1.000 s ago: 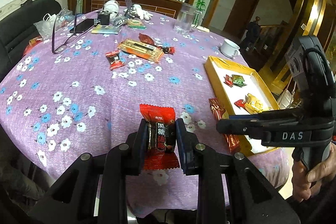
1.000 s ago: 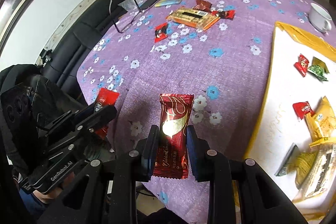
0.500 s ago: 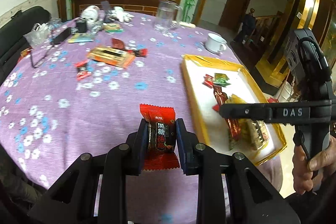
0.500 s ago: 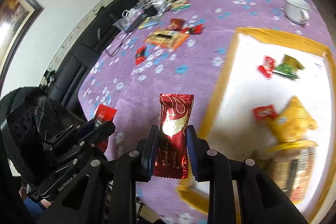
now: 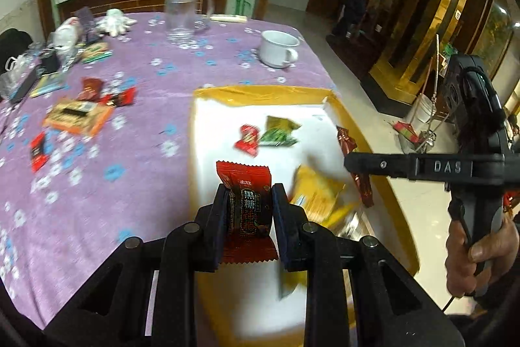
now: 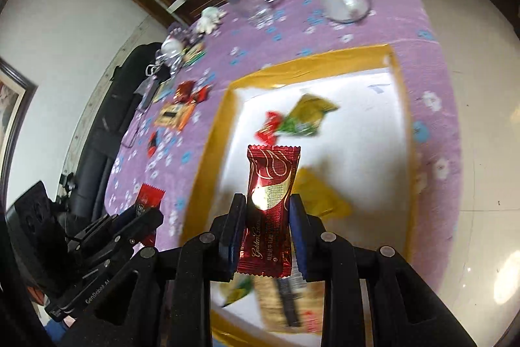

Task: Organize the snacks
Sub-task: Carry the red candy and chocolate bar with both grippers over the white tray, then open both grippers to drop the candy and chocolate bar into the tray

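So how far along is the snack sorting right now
Done: several packets already lie in the yellow-rimmed tray, including a green packet and a small red candy. In hand: the left gripper clamps a red candy; the right gripper clamps a dark red bar, both over the tray. Left: the orange box and loose red candies on the purple tablecloth.

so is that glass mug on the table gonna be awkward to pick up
Probably. The glass mug looks tall and smooth-walled, so fingers could slip; its handle seems the safer grip. Being glass, it's likely heavy and breakable, and may tip if pushed high up.
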